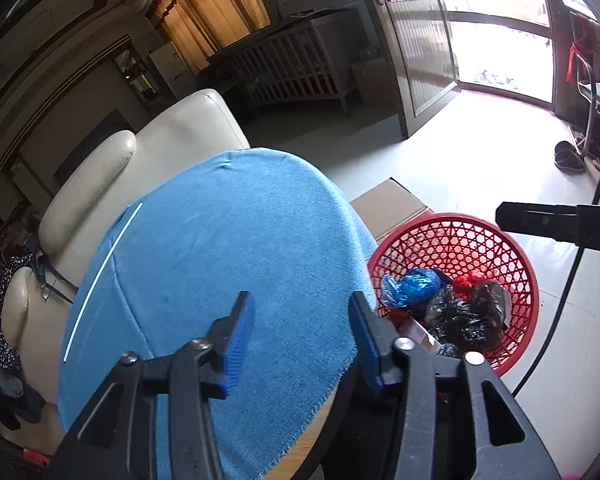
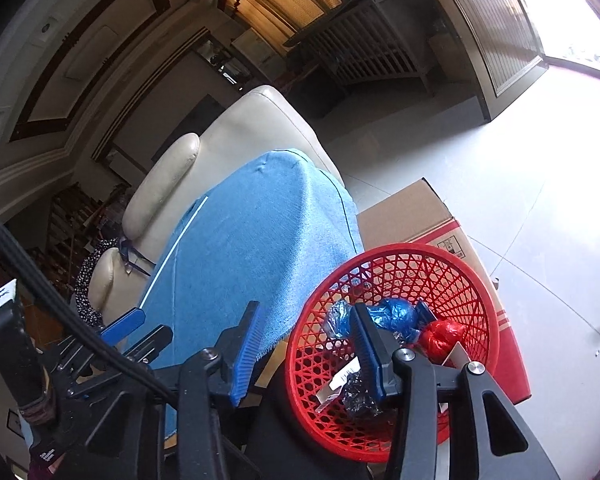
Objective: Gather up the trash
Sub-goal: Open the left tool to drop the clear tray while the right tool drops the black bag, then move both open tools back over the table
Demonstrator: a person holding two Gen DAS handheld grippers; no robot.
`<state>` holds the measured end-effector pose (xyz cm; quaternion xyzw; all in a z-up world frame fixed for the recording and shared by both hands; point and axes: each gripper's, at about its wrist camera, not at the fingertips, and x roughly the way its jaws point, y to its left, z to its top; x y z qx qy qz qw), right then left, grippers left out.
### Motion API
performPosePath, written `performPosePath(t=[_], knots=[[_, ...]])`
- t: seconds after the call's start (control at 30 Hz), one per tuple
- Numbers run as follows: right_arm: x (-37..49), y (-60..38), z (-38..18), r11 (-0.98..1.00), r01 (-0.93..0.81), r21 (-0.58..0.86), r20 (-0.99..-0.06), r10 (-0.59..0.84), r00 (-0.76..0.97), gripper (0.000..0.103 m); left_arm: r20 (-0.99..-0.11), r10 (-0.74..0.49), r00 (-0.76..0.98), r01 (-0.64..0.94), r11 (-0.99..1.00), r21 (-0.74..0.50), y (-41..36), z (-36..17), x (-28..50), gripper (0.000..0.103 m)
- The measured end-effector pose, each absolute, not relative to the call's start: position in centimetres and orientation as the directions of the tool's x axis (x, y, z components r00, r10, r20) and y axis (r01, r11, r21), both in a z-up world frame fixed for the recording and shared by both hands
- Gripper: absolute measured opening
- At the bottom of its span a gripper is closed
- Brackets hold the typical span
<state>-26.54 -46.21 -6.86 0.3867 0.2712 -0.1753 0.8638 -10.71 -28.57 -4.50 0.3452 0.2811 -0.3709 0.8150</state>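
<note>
Left gripper (image 1: 300,336): 2 fingers spread wide, holding nothing, above the near edge of the blue cloth (image 1: 220,248).
Right gripper (image 2: 306,350): fingers wide apart, empty, over the near rim of the red basket (image 2: 476,280).
Trash: blue bag (image 2: 392,314), red bag (image 2: 440,336) and black bag (image 1: 464,312) inside the basket.
Basket: beside the table's right edge, against a cardboard box (image 2: 412,212).
Beyond: cream sofa (image 1: 188,128).

Bench draped with a blue woven cloth (image 1: 220,256) bearing one thin white stripe. Cream leather sofa (image 1: 156,148) stands behind it. Brown cardboard box (image 2: 428,220) sits on the pale tiled floor (image 1: 480,160) beside the bench. Wooden slatted cot (image 1: 296,68) stands near the tan curtains (image 1: 220,4).
</note>
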Motion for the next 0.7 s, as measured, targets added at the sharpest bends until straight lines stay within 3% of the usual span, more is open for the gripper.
performPosePath(t=[0.13, 0.43, 0.53, 0.7], knots=[[-25.9, -45.8, -6.1, 0.655, 0.502, 0.564, -0.601, -0.090, 0.794, 0.048, -0.705, -0.401, 0.584, 0.781, 0.516, 0.353, -27.7, -4.0, -9.9, 0.064], [-23.5, -42.3, -2.5, 0.761, 0.450, 0.468, -0.581, -0.118, 0.805, 0.063, -0.680, -0.369, 0.634, 0.704, 0.639, 0.310, -23.1, -1.9, -7.0, 0.071], [-22.4, -40.4, -0.9, 0.804, 0.414, 0.426, -0.564, -0.122, 0.817, 0.065, -0.659, -0.349, 0.666, 0.658, 0.692, 0.298, -20.8, -0.9, -6.0, 0.079], [-20.1, -36.9, 1.2, 0.863, 0.339, 0.374, -0.534, -0.098, 0.840, 0.067, -0.615, -0.308, 0.726, 0.565, 0.776, 0.279, -16.7, 0.8, -4.3, 0.080]])
